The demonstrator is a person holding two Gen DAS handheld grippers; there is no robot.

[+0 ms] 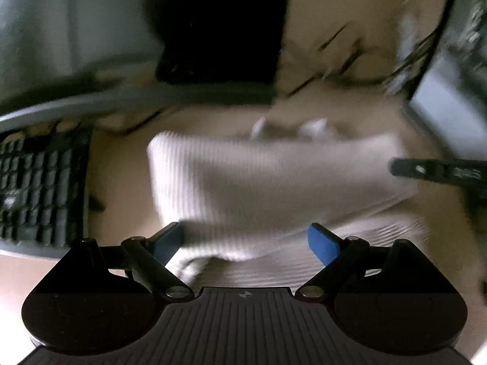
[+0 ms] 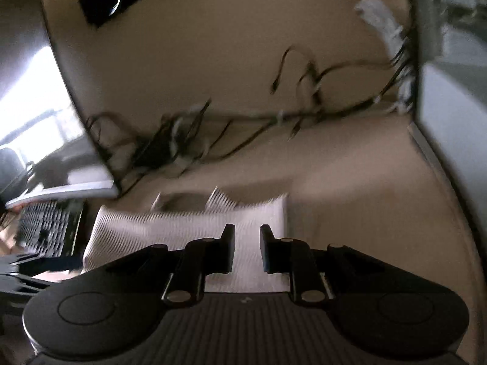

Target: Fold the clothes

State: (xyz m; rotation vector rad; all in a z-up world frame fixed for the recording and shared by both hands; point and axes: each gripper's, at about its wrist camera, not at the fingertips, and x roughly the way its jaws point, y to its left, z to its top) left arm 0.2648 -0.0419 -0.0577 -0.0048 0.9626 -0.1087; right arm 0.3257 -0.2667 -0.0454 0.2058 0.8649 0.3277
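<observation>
A white ribbed garment [image 1: 274, 179] lies folded on the beige table [image 1: 121, 170], blurred by motion. My left gripper [image 1: 246, 240] hangs over its near edge, open wide, with the blue pads [image 1: 322, 243] standing apart and off the cloth. In from the right reach my right gripper's dark fingers [image 1: 438, 172], over the garment's right end. In the right wrist view the right gripper [image 2: 247, 238] sits above the garment [image 2: 182, 225] with a narrow gap between its fingers; the cloth shows through the gap and nothing is pinched. The left gripper [image 2: 45, 263] shows at the left edge.
A black keyboard [image 1: 39, 188] [image 2: 51, 228] lies left of the garment. Tangled dark cables [image 2: 213, 127] run across the table behind it. A dark monitor [image 1: 219, 30] stands at the back and a grey box [image 1: 441, 106] [image 2: 450, 106] at the right.
</observation>
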